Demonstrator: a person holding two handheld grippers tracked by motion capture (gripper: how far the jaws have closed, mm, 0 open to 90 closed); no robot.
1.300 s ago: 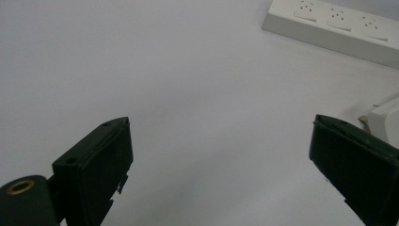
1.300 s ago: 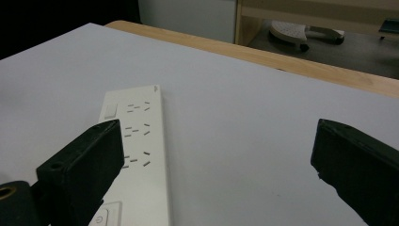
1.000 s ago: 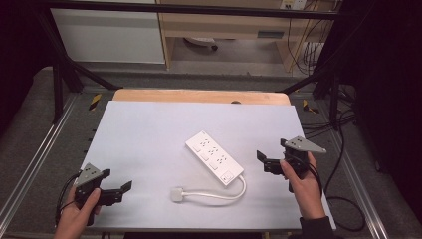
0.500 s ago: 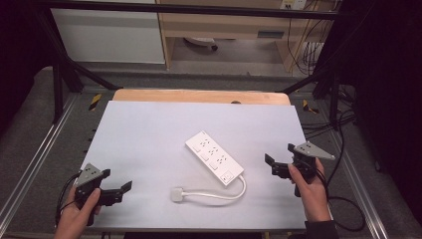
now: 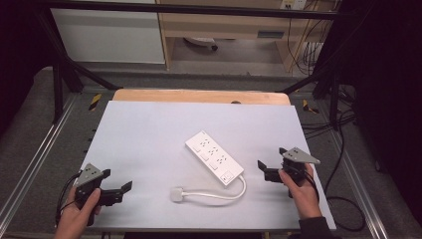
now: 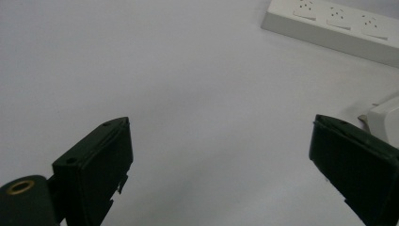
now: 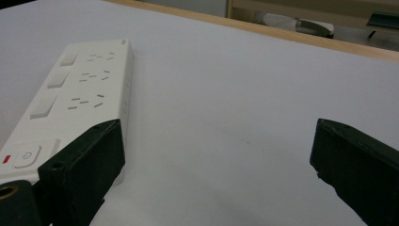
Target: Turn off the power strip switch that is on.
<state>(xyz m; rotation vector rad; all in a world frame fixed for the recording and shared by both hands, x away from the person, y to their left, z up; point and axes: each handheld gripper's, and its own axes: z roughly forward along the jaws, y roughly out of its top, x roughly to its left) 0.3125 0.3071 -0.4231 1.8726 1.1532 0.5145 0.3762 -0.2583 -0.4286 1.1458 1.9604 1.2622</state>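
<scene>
1 power strip (image 5: 214, 157) on bench (image 5: 149, 134), 3 sockets, 1 plug (image 5: 177, 193) | left gripper (image 5: 121, 190) fingers apart | right gripper (image 5: 267, 167) fingers apart, both empty

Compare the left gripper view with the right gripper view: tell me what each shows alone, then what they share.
Left gripper view alone: the white plug at the right edge, beside the left gripper. Right gripper view alone: the power button with its red light, the table's wooden edge, and the right gripper. Shared: the power strip on the white table, seen between open jaws.
</scene>
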